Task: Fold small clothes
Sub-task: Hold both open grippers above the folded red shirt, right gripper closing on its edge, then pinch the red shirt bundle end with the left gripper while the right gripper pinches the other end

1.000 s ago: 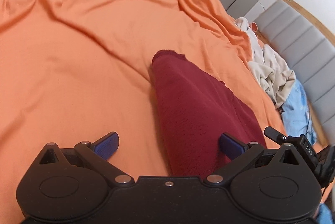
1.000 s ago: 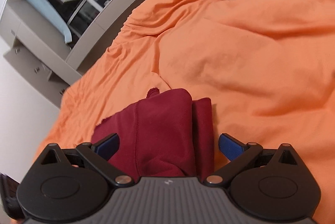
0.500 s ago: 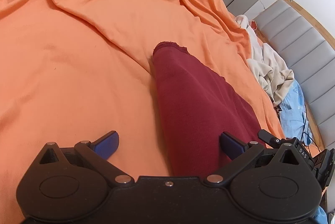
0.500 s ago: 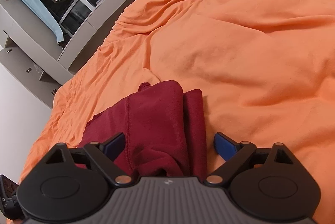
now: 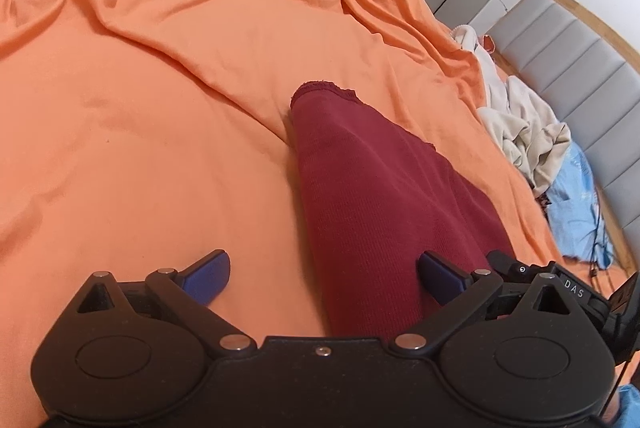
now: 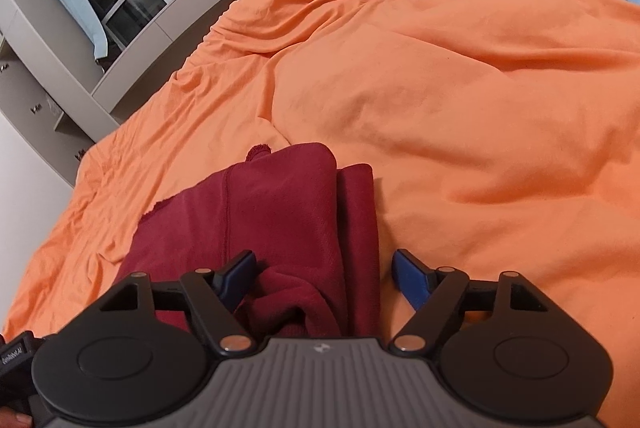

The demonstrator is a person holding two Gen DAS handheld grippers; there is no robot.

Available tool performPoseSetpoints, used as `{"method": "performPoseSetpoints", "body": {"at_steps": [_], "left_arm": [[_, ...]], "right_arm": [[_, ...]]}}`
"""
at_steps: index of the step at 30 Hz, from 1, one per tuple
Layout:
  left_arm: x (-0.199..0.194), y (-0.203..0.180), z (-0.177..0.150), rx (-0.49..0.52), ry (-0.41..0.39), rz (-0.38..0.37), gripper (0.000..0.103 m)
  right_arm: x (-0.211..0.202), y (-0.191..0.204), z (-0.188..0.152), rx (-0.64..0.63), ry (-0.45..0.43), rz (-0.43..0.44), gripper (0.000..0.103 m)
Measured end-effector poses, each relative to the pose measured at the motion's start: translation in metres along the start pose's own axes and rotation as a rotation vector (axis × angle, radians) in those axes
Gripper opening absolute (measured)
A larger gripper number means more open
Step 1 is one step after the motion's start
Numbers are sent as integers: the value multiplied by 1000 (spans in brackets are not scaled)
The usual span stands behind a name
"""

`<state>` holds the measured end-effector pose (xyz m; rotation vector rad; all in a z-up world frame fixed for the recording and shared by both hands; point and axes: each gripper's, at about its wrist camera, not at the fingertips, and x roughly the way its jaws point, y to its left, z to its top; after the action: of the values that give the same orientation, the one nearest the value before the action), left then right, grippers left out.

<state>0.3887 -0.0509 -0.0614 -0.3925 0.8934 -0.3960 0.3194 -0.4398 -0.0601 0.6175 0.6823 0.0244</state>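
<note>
Both your grippers, left gripper [image 5: 322, 278] and right gripper [image 6: 324, 274], have fingers spread wide, gripping nothing, with the maroon garment [image 5: 372, 196] stretching lengthwise straight ahead between them.

a: how does the left gripper [image 5: 323, 278] stand?
b: its jaws are wide apart, both blue fingertips [image 5: 208, 274] free, nothing held between them.
a: and the right gripper [image 6: 324, 278]?
b: the same, jaws spread, a little less wide, pointing forward and low.
</note>
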Motion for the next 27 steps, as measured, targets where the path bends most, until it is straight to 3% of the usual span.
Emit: {"method": "performPoseSetpoints", "body": {"at_steps": [12,17,22,27], "left_arm": [[-3,-6,-1,30,-15,14,96],[-6,-9,-1,48,-13,-27,80],[-5,-10,0,42,0,-66,69],[2,-10,2,54,28,-67,70]], "right_arm": [[-6,11,-4,-86,-22,-24,60],[-10,14,-5,-116,-35,-19,45],[-11,18,-5,-147,-43,-29,43],[-11,17,-5,-145,-43,-26,42]]}}
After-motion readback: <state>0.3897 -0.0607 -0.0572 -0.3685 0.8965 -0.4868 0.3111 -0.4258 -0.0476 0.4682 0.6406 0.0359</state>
